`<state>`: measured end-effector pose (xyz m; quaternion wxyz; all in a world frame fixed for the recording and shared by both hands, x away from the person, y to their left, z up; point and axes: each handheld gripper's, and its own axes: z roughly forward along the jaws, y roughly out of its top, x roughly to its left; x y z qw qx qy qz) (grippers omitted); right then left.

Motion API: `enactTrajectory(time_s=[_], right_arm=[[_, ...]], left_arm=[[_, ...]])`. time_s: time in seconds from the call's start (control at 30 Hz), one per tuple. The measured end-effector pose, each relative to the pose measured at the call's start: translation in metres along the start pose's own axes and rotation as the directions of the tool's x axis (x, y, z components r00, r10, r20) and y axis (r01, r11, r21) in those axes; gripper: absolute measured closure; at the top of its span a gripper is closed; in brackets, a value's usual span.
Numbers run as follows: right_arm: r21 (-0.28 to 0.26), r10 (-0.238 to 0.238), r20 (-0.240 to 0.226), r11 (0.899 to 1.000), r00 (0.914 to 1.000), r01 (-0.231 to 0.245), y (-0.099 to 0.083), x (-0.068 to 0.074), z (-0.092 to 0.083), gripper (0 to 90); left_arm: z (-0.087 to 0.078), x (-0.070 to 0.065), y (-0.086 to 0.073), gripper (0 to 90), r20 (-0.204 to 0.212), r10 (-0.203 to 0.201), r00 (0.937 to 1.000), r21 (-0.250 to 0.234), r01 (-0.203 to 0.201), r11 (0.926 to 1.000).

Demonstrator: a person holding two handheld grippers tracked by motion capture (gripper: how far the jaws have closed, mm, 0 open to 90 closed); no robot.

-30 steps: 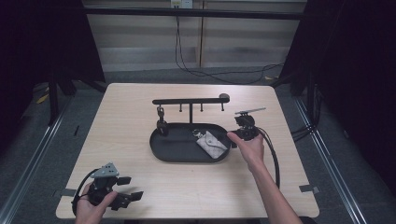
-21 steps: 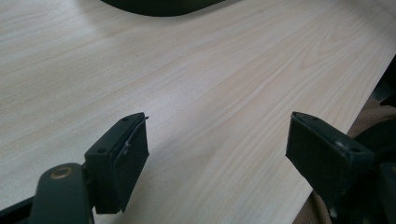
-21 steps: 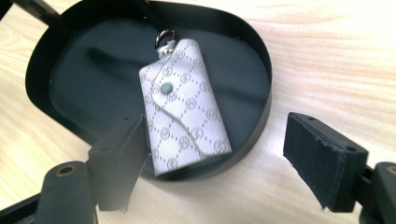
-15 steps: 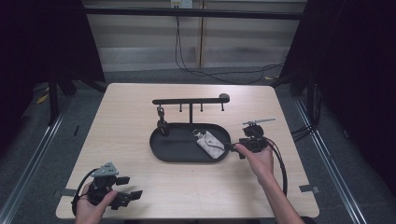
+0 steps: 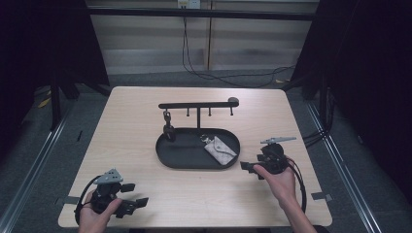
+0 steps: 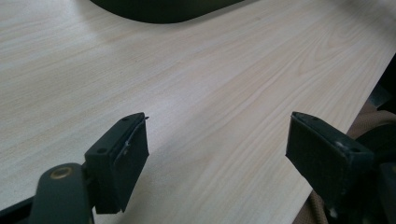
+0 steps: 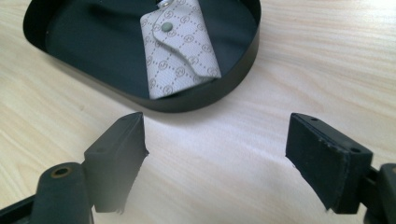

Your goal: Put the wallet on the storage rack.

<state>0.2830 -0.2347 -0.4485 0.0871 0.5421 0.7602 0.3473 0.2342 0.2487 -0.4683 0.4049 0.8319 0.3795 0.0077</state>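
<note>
Across the middle of the high view, largest to smallest:

Bench (image 5: 131, 141): pale wood, square top, filling the centre of the frame; dark floor and black curtains around it.

Tray (image 5: 167, 158): black oval with a low wall, at frame centre on the bench; its near rim at the top of the right gripper view (image 7: 205, 95).

Rack (image 5: 197, 105): black bar on a post rising from the tray's far edge, just above frame centre; small pegs under the bar, a dark item hung at its left end.

Right gripper (image 5: 248, 166): lower right of centre, held in a hand (image 5: 279, 182), just beside the tray's right end and apart from it; pointed left toward the tray. Fingers (image 7: 116, 158): spread wide, just been opening, bare bench between them, gripping nothing.

Left gripper (image 5: 136, 203): lower left corner of the frame, low over the bench edge, well apart from the tray; hand (image 5: 94, 216) beneath it. Fingers (image 6: 119, 158): spread wide, bare wood grain between them, gripping nothing.

Pouch (image 5: 219, 148): pale grey patterned key pouch with a snap flap, lying flat inside the tray's right half, resting against the near wall; upper centre of the right gripper view (image 7: 180, 51), beyond the fingers, untouched.
</note>
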Motion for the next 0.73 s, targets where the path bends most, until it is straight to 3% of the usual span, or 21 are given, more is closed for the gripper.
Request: enactTrajectory(time_s=[0.3, 0.57, 0.73], right_arm=[[-0.008, -0.01, 0.01, 1.0, 0.9999, 0.01, -0.027, -0.004, -0.013, 19.7], [-0.058, -0.044, 0.054, 0.997, 0.9976, 0.047, -0.053, -0.011, -0.023, 18.9], [-0.03, -0.064, 0.095, 0.997, 0.9934, 0.067, -0.057, -0.017, -0.02, 17.9]], left_arm=[[0.001, -0.001, 0.0, 20.5, 0.007, -0.006, 1.0, 0.003, 0.006, 1.0], [0.002, -0.001, 0.0, 20.5, 0.012, -0.008, 0.9999, 0.003, 0.008, 1.0], [0.001, -0.001, 0.0, 20.4, 0.014, -0.008, 0.9999, -0.002, 0.008, 1.0]])
